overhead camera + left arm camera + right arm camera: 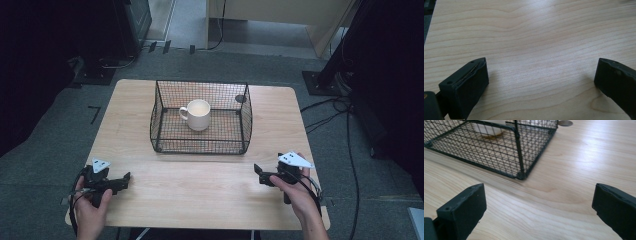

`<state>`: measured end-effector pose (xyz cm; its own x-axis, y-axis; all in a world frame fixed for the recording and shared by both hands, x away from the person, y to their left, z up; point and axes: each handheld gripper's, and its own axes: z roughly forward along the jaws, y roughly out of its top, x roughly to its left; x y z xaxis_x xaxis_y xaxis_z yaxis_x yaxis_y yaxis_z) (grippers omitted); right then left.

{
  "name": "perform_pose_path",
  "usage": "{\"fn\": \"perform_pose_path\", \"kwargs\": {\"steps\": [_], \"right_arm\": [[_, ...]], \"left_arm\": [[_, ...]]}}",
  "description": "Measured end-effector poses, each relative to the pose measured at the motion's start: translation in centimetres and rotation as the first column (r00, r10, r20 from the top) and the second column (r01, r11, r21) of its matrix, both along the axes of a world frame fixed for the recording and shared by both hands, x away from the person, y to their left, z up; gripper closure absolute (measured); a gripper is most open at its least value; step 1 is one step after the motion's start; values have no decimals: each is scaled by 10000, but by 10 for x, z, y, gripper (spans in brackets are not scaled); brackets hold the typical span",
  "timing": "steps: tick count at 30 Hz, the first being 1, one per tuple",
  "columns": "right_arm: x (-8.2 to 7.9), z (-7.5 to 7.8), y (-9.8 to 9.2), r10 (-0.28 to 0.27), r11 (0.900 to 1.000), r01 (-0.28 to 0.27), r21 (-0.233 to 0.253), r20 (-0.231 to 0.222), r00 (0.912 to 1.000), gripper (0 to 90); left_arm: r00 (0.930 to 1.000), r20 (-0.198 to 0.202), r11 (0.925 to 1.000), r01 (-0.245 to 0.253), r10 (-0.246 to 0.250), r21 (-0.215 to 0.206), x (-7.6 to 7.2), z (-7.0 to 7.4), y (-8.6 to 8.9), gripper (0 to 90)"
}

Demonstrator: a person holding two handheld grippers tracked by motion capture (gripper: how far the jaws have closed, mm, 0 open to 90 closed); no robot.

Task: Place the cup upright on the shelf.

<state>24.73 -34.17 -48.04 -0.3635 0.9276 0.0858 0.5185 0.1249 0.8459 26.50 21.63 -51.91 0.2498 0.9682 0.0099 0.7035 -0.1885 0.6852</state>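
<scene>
the white mug (pixel 198 114) stands upright inside the black wire basket (pixel 165 132), near the basket's middle, its handle turned toward the left side of the table as the high view shows it. in the right gripper view its pale base (pixel 489 129) shows through the mesh behind the basket's near corner post. the basket sits at the far middle of the wooden table (pixel 200 190), open at the top.

both tongs are well apart from it. the right gripper (pixel 260 172) hovers near the table's front right, jaws spread wide and holding nothing, aimed toward the basket. the left gripper (pixel 124 180) rests low at the front left, jaws likewise spread over bare wood (pixel 536 50).

to do the reach well, i judge the gripper should rise first and come in over the basket's top rim, since the mesh walls block any sideways approach. coming straight down on the mug's rim or the wall opposite the handle looks safest; keep the jaws wide until they straddle it, then close gently so the mug does not tip.
</scene>
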Motion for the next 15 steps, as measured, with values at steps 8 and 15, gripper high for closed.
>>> {"fn": "perform_pose_path", "kwargs": {"steps": [8,15], "right_arm": [[-9,-14,-20,-629,9979,624,-197,-230,9978,0],[-20,-22,-42,-1204,9924,1190,-322,-440,9918,0]], "left_arm": [[10000,1,10000,0,0,0,0,0,0,0],[10000,0,10000,2,-2,2,0,0,0,0]]}}
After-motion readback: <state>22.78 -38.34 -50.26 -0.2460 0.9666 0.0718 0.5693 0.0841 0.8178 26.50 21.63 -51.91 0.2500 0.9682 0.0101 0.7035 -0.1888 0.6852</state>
